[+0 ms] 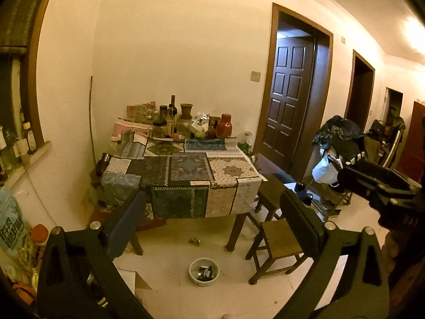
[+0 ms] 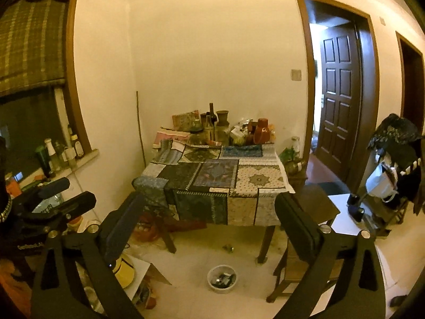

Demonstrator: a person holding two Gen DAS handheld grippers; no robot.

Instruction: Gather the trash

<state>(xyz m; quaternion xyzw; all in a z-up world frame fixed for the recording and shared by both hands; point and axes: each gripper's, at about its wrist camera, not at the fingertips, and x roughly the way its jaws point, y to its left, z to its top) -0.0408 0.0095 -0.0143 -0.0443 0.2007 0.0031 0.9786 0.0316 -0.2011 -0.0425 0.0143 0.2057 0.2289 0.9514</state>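
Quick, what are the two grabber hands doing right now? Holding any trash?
Left gripper: open wide, holding nothing.
Right gripper: open wide, holding nothing.

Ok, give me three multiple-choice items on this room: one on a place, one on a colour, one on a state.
1. Where is the white bowl?
A. On the table
B. On the floor before the table
C. On the stool

2. What colour is the jug at the table's back?
A. Reddish-brown
B. Blue
C. White

3. How does the left claw stand?
A. Shut on a bottle
B. Shut on nothing
C. Open, holding nothing

Answers: B, the bowl sits on pale floor tiles. A, the jug shows reddish-brown among the bottles. C, its fingers stand wide apart with nothing between them.
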